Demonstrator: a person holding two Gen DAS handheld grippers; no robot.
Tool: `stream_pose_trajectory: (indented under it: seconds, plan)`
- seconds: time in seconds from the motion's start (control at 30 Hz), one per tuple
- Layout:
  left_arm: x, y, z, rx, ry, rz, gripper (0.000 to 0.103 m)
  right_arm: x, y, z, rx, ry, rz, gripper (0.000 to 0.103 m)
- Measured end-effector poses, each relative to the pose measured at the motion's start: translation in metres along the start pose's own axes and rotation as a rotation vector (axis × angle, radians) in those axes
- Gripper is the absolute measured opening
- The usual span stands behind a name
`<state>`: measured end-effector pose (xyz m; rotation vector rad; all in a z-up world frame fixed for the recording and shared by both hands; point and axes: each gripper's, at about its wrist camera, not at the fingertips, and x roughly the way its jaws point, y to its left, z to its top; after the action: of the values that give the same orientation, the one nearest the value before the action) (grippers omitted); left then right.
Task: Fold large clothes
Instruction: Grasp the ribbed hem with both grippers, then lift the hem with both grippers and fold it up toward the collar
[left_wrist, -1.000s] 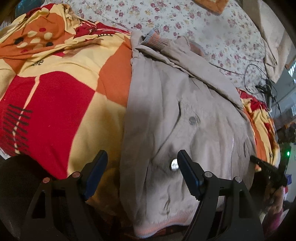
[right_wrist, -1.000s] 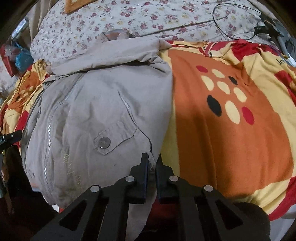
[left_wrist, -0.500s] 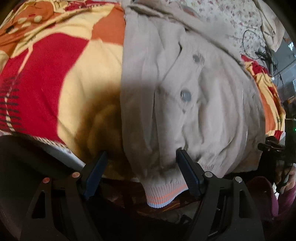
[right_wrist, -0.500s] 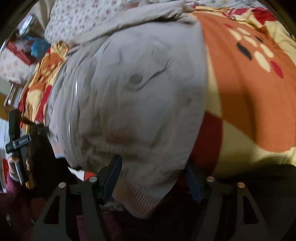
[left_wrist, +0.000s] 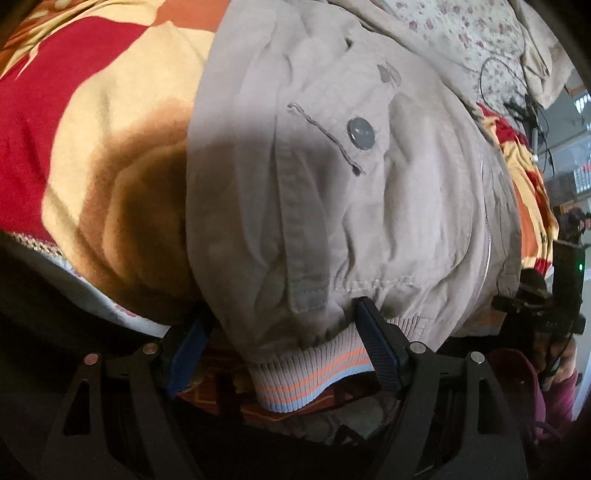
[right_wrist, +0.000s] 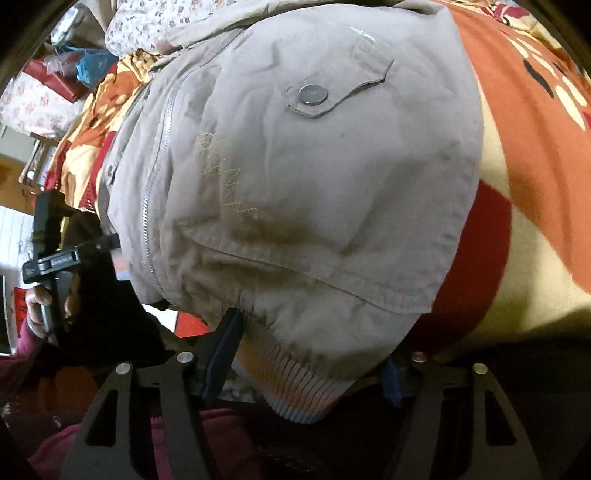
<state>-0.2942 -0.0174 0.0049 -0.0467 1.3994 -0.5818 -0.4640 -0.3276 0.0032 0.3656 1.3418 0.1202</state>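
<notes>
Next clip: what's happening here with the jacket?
A person holds a gripper in each hand over a beige jacket spread on a patterned blanket. Both are at the striped ribbed hem. The left gripper is open around one corner; the right gripper, whose jaws have just been closing a little, is open around the other. Neither grips yet.

Light: warm and uneven, bright upper areas
Shadows: dark patch on blanket (left_wrist: 122, 206) beside jacket (left_wrist: 332, 192)
Focus: soft motion blur throughout
Edges: fisheye bending, black corner vignette
Foreground: fingers (left_wrist: 380, 350) dim, underlit
</notes>
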Motion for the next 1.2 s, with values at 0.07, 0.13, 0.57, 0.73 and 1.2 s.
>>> stream_pose_trajectory:
  seconds: [0.07,0.13,0.57,0.73,1.2]
  plan:
    - [0.001,0.0,-0.001,-0.02,-0.003,-0.008,0.078,-0.001,-0.001,-0.001,0.002,-0.009,-0.01,0.053]
    - [0.0,0.002,-0.004,-0.022,-0.006,-0.008,0.078,-0.003,-0.001,-0.002,-0.003,-0.01,-0.017,0.042]
    - [-0.013,0.009,-0.013,-0.011,-0.063,0.045,0.056,-0.006,0.006,0.001,-0.027,-0.02,0.018,0.045]
    - [-0.012,0.011,-0.014,-0.009,-0.05,0.036,0.049,-0.002,0.011,0.0,-0.008,-0.034,0.007,0.025]
    - [-0.141,0.003,0.043,0.033,-0.297,-0.195,0.011,-0.106,0.012,0.049,0.059,-0.359,0.387,0.015]
